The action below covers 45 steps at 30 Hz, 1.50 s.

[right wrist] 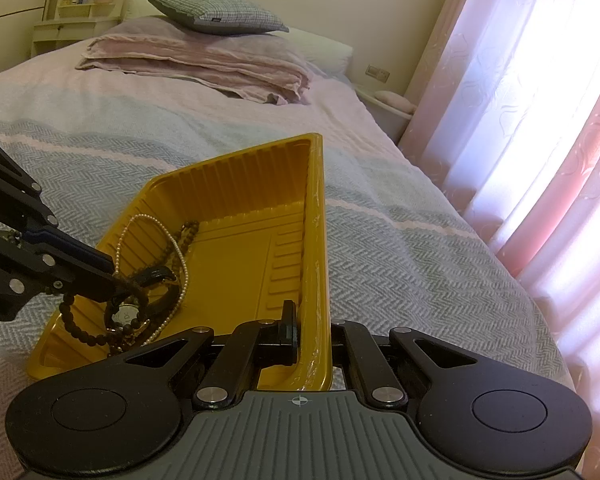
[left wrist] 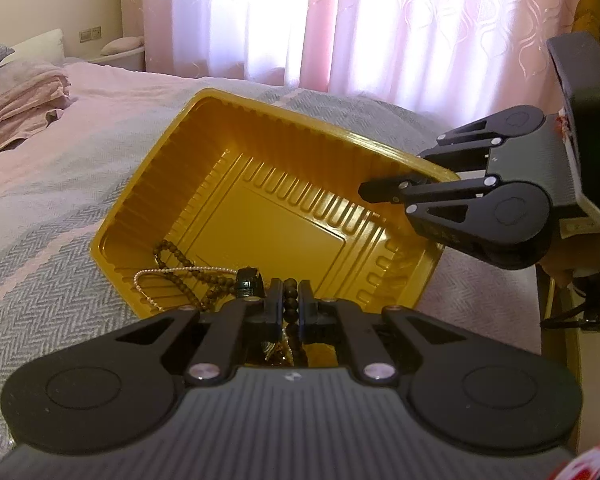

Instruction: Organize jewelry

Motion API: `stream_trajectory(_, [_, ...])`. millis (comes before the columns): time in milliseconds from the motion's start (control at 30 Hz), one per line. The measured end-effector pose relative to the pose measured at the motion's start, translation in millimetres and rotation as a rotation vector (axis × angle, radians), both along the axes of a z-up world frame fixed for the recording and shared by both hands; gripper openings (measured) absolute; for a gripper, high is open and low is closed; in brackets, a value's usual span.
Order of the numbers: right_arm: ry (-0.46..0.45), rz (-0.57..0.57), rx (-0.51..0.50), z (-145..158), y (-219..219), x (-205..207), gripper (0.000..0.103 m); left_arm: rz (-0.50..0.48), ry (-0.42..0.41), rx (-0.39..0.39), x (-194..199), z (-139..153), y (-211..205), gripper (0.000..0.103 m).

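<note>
A yellow plastic tray (left wrist: 284,148) lies tilted on the bed. My right gripper (right wrist: 312,332) is shut on the tray's near rim (right wrist: 318,264); it also shows in the left wrist view (left wrist: 384,188), clamped on the tray's right rim. My left gripper (left wrist: 291,304) is shut on a dark wooden bead bracelet (left wrist: 290,300) over the tray's near corner; it also shows in the right wrist view (right wrist: 108,272). In the tray lie a pearl chain (right wrist: 156,220), a second dark bead strand (left wrist: 176,256), a watch (right wrist: 124,314) and a dark ring-like piece (left wrist: 249,280).
The bed has a grey herringbone and pink striped cover (right wrist: 400,248). Folded pink blankets (right wrist: 204,68) and a checked pillow (right wrist: 216,16) lie at its head. Pink curtains (left wrist: 380,20) hang along the window side. Shelves (right wrist: 76,4) stand in the far corner.
</note>
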State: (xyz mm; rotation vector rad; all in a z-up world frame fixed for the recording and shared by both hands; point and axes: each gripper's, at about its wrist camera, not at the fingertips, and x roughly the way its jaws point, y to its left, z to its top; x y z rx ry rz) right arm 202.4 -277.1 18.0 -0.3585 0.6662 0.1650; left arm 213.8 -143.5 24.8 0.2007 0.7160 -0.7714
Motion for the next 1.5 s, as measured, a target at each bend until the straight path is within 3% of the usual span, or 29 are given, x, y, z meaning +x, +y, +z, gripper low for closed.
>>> stream_trajectory(33, [0.000, 0.001, -0.001, 0.5, 0.2, -0.1, 0.004, 0.001, 0.000, 0.000, 0.3, -0.6, -0.8, 0.007])
stream_trajectory(100, [0.000, 0.001, 0.000, 1.4, 1.0, -0.7, 0.004, 0.006, 0.008, -0.013, 2.0, 0.1, 0.8, 0.029])
stream_trajectory(133, [0.000, 0.001, -0.002, 1.0, 0.8, -0.5, 0.004, 0.010, -0.002, -0.013, 1.7, 1.6, 2.8, 0.032])
stream_trajectory(300, [-0.001, 0.001, -0.001, 1.2, 0.0, -0.8, 0.004, 0.062, -0.042, 0.004, 1.9, 11.6, 28.3, 0.031])
stream_trajectory(600, [-0.002, 0.000, -0.003, 0.6, 0.1, -1.0, 0.004, 0.283, -0.082, 0.068, 0.0, 21.2, 128.6, 0.032])
stream_trajectory(833, [-0.004, 0.001, -0.008, 0.5, 1.6, -1.2, 0.004, 0.423, -0.046, 0.122, -14.6, 7.9, 198.0, 0.032])
stream_trajectory(1000, [0.001, -0.004, -0.009, -0.3, 1.5, -1.5, 0.004, 0.447, -0.013, 0.110, -32.7, -12.5, 210.0, 0.034])
stream_trajectory(1167, [0.004, -0.003, -0.012, 0.0, 1.1, -1.7, 0.004, 0.485, 0.000, 0.185, -44.7, -43.6, 214.3, 0.034])
stream_trajectory(1267, [0.003, -0.005, -0.012, -0.5, 1.8, -1.4, 0.004, 0.499, 0.037, 0.169, -48.6, -59.2, 218.5, 0.034])
stream_trajectory(1500, [0.008, -0.010, -0.013, -2.3, -0.1, -0.2, 0.004, 0.487, 0.027, 0.194, -49.4, -81.1, 206.5, 0.034])
